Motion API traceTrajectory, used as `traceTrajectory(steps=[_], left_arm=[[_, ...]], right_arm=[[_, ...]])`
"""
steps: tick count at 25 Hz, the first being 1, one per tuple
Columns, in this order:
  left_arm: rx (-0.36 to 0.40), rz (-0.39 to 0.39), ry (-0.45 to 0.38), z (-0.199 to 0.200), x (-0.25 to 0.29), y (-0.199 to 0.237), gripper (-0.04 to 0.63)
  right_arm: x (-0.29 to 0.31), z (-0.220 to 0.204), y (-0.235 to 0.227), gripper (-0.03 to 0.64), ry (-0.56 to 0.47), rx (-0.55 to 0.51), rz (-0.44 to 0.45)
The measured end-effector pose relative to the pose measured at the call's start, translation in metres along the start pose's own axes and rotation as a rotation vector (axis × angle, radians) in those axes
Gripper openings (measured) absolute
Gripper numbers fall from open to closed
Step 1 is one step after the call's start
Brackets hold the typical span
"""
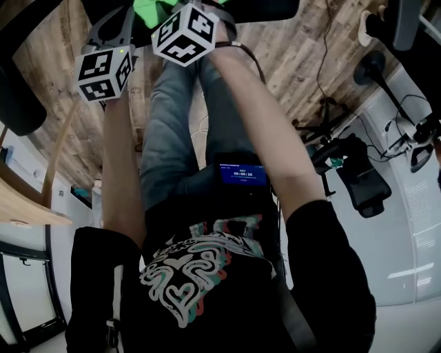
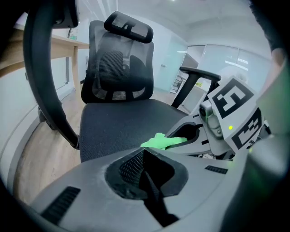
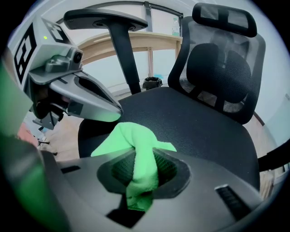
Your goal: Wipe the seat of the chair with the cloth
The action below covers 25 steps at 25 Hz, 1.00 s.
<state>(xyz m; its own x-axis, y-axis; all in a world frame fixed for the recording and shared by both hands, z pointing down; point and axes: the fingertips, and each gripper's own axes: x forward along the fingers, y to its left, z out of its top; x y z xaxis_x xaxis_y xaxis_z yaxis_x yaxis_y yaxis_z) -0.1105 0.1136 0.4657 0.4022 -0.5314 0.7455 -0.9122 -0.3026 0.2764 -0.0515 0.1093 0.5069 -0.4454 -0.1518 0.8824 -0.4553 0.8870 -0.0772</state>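
A black mesh office chair faces me, its seat (image 2: 122, 122) wide and dark below the backrest (image 2: 118, 68). My right gripper (image 3: 142, 159) is shut on a bright green cloth (image 3: 136, 145), which bunches between the jaws and hangs just above the seat's (image 3: 195, 124) front part. My left gripper (image 2: 145, 158) is shut with nothing in it and sits close beside the right one, over the seat's front edge. From the left gripper view the cloth (image 2: 162, 141) pokes out of the right gripper. In the head view both marker cubes (image 1: 105, 71) (image 1: 185, 33) are at the top, with the cloth (image 1: 153, 11) beyond them.
The chair's armrests (image 3: 106, 19) (image 2: 199, 72) rise on either side of the seat. A wooden desk (image 3: 136, 43) stands behind the chair. Another black chair (image 1: 362, 183), cables and white cabinets stand on the wooden floor (image 1: 296, 48) to my right.
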Motion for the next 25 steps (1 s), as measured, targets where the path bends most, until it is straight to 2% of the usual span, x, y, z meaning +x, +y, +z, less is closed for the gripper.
traceTrajectory(steps=[7,11,18,25], left_arm=[[-0.026,0.063,0.042,-0.006,-0.005,0.014,0.002],[-0.019,0.06,0.05,-0.002,-0.001,0.008,0.002],[-0.008,0.05,0.071,0.007,0.013,-0.006,0.001],[0.004,0.043,0.074,0.022,0.028,-0.014,0.002]], right_arm=[[-0.003,-0.001,0.004,0.083,0.036,-0.043,0.01],[-0.004,-0.002,0.001,0.083,0.028,-0.049,0.005],[-0.003,0.001,0.0,0.083,0.023,-0.056,0.046],[-0.01,-0.01,-0.02,0.083,0.02,-0.045,0.015]])
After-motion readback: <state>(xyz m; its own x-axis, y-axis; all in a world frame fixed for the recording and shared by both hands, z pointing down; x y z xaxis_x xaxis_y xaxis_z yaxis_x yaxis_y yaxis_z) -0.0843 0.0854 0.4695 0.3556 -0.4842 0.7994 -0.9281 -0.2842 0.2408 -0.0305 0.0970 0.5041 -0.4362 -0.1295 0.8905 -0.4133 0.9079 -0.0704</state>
